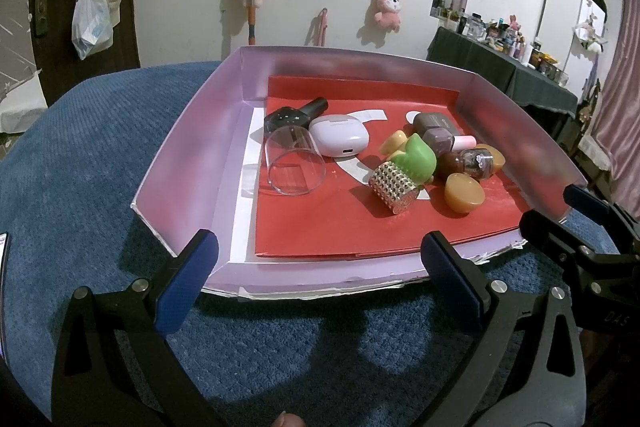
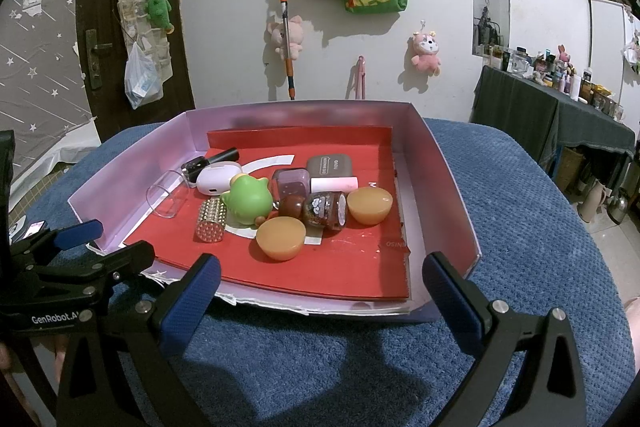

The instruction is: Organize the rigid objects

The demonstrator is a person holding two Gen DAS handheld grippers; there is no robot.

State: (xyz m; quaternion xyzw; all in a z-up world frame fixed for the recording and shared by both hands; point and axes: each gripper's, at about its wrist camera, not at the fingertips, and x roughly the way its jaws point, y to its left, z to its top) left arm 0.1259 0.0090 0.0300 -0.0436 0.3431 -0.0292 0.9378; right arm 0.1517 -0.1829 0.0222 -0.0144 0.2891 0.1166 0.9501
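A lilac box point(image 1: 188, 151) point(image 2: 444, 183) with a red liner point(image 1: 340, 219) point(image 2: 352, 267) holds several small items. A clear cup point(image 1: 294, 163) point(image 2: 166, 201) lies on its side. Near it are a lilac earbud case point(image 1: 340, 135) point(image 2: 216, 177), a green toy point(image 1: 418, 157) point(image 2: 248, 199), a studded gold cylinder point(image 1: 394, 191) point(image 2: 210, 221), amber domes point(image 1: 464, 193) point(image 2: 280, 239), a brown jar point(image 2: 324, 209) and a black bottle point(image 1: 296, 115). My left gripper point(image 1: 318, 281) is open and empty at the box's near edge. My right gripper point(image 2: 320, 291) is open and empty there too, right of the left one.
The box sits on a blue textured cloth point(image 1: 80, 155) point(image 2: 540, 227). A dark table point(image 1: 520, 71) point(image 2: 552, 115) crowded with bottles stands at the right. Plush toys and bags hang on the wall behind. A dark door point(image 2: 100, 27) is at the left.
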